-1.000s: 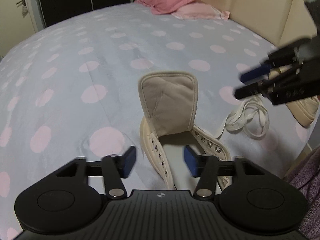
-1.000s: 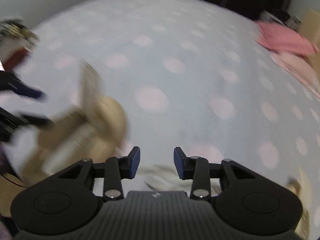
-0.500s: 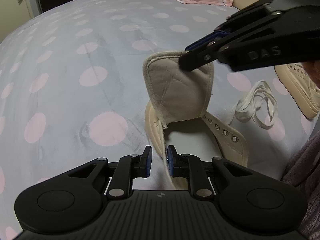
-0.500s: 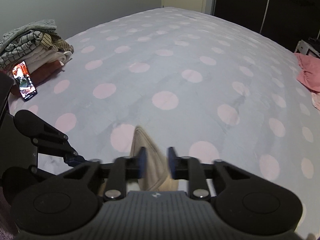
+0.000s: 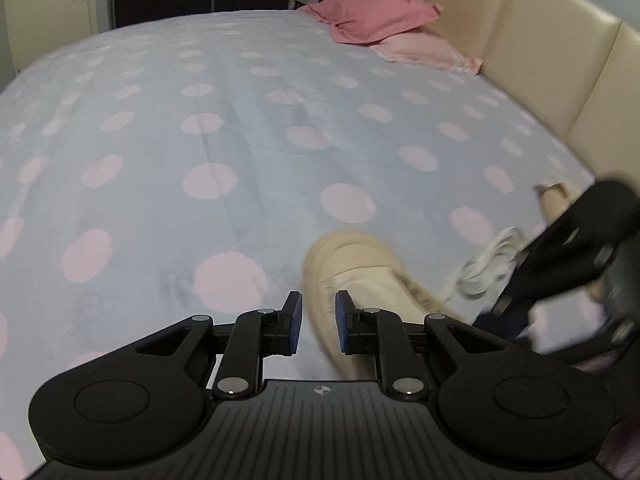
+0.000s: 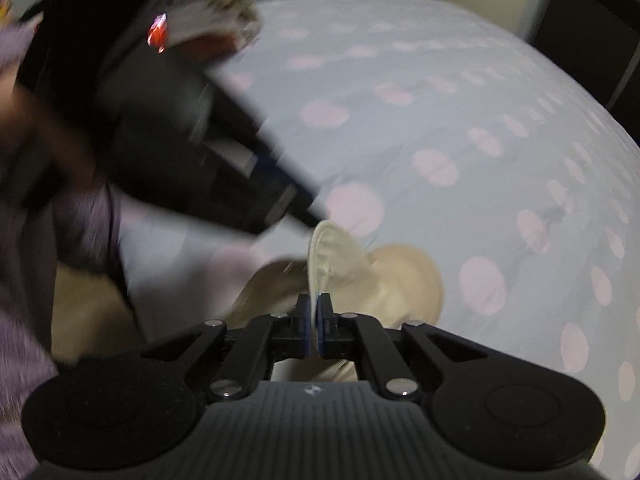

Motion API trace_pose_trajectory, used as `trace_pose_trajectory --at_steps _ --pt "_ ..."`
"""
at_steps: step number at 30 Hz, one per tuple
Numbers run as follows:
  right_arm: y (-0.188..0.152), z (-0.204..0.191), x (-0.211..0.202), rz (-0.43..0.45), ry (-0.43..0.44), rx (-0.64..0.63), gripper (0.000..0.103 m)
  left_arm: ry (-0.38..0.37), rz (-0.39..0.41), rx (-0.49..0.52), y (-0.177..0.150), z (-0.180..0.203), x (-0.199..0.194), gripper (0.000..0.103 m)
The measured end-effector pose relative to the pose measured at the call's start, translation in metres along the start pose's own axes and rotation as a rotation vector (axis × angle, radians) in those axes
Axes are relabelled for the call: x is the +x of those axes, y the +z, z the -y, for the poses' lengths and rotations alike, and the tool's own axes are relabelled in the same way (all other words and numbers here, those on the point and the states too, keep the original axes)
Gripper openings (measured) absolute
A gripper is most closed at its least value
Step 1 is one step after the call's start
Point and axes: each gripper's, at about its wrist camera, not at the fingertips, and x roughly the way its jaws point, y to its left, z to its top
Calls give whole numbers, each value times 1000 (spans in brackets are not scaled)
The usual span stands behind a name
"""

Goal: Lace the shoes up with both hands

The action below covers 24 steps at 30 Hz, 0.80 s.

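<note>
So the whole thing sits on a big bed with a pale blue bedspread (image 5: 248, 128) covered in pink dots, a cream padded headboard (image 5: 532, 40) running along the right side in the left wrist view, and a couple of pink pillows (image 5: 376, 20) up at the far end.

The beige shoe (image 5: 360, 276) lies on the bedspread close in front of both cameras, toe pointing away, looking pretty blurred. Just to its right is a loose bunch of white lace (image 5: 486, 264) lying on the cover, not threaded into anything as far as can be seen. Past that, a sliver of a second shoe (image 5: 554, 200) peeks out behind the other tool.

The left gripper (image 5: 316, 326) is tipped down toward the bed, its pads set a narrow way apart with the shoe's near rim between them; whether the pads actually press on it can't be told. In the right wrist view it comes in as a big dark blur from the upper left, with a purple sleeve (image 6: 24, 280) beside it.

The right gripper (image 6: 314, 332) also angles down steeply and its jaws have just been closing: they're clamped on the shoe's tongue (image 6: 332, 256), which stands up edge-on out of the pads.
</note>
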Motion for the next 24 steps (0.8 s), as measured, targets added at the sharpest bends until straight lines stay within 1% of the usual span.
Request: trace_pose_trajectory --at_steps 2,4,7,9,14,17,19,20,21,22,24 --pt "-4 -7 7 -28 7 -25 4 -14 -19 23 0 5 3 20" --pt "-8 -13 14 -55 12 -53 4 -3 -59 75 -2 14 11 20" --pt "-11 -18 25 -86 12 -74 4 37 -126 138 -8 24 27 20" --pt "-13 -18 31 -98 14 -79 4 57 -158 175 -14 29 35 20" --pt "-19 -15 42 -109 19 -57 5 61 -189 197 -21 28 45 20" --pt "-22 -11 38 -96 40 -26 14 68 -189 221 -23 31 45 20" --pt "-24 -9 26 -70 68 -14 16 75 -168 255 -24 35 40 20" --pt "-26 -9 17 -48 75 -11 24 78 -153 271 -24 37 37 20" --pt "-27 -13 10 -25 70 -6 37 75 -130 284 -24 38 33 20" --pt "-30 -12 1 3 55 10 41 66 -103 293 -23 39 27 20" --pt "-36 -3 -15 45 31 58 43 45 -69 284 -20 38 17 20"
